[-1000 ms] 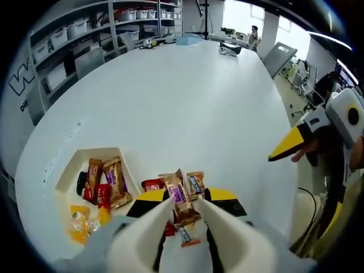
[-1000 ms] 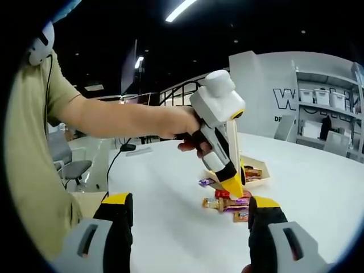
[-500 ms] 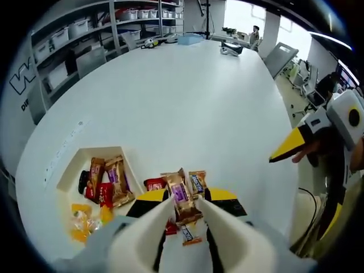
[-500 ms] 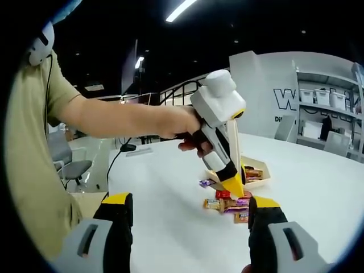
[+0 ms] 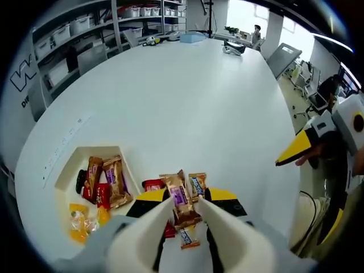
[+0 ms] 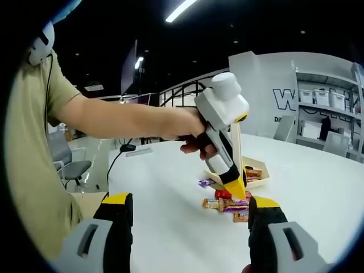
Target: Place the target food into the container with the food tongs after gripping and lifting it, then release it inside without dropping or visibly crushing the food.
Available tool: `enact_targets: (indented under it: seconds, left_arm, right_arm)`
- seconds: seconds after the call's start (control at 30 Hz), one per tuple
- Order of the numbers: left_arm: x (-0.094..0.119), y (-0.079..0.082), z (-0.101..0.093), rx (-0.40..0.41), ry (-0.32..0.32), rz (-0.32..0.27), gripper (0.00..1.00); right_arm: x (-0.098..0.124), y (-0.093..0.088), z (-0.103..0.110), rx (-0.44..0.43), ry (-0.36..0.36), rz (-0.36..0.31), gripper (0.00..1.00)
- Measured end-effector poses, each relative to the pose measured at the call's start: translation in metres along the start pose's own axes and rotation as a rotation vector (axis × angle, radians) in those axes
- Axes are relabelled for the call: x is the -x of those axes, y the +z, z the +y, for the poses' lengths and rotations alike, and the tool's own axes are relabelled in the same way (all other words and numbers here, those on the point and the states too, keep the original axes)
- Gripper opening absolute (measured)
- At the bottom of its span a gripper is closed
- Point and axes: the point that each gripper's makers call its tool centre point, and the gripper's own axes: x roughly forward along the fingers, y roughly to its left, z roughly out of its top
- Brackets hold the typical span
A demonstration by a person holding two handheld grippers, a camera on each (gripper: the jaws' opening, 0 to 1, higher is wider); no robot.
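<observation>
Brown-wrapped bar [image 5: 181, 200] sits nipped between my left gripper [image 5: 185, 219] fingers, now lifted slightly off the counter [image 5: 187, 102] beside the container [image 5: 71, 170]; right gripper [image 6: 187, 227] gapes, empty.

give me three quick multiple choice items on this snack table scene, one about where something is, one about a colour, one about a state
1. Where does the loose pile of snack bars lie?
A. inside the tray
B. on the table beside the tray
C. on a shelf

2. What colour are the tips of the left tongs?
A. yellow
B. green
C. blue

3. How do the right tongs stand?
A. shut on a bar
B. shut on nothing
C. open, holding nothing

Answers:
1 B: the snack bars sit on the white table, right of the tray.
2 A: the left tongs end in yellow, also seen in the right gripper view.
3 C: the right tongs stand wide apart with nothing between them.
</observation>
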Motion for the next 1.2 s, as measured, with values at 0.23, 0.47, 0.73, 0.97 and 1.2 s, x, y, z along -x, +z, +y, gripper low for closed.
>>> enact_targets:
  seconds: [0.23,0.47,0.73,0.97,1.2]
  left_arm:
    - [-0.005,-0.002,0.003,0.015,0.011,0.01,0.24]
    - [-0.01,-0.004,0.003,0.023,0.018,0.019,0.24]
    - [-0.014,-0.006,0.006,0.025,0.036,0.027,0.24]
    - [-0.018,-0.005,0.007,0.028,0.05,0.028,0.25]
    - [-0.021,-0.004,0.01,0.038,0.059,0.028,0.25]
  right_arm:
    - [0.003,-0.001,0.0,-0.001,-0.003,0.001,0.82]
    - [0.005,0.0,-0.001,0.0,-0.005,0.001,0.82]
    - [0.005,-0.001,-0.002,-0.001,-0.006,0.001,0.82]
    - [0.005,-0.003,-0.002,-0.003,-0.006,0.004,0.83]
    - [0.005,-0.002,-0.001,-0.002,-0.004,0.004,0.83]
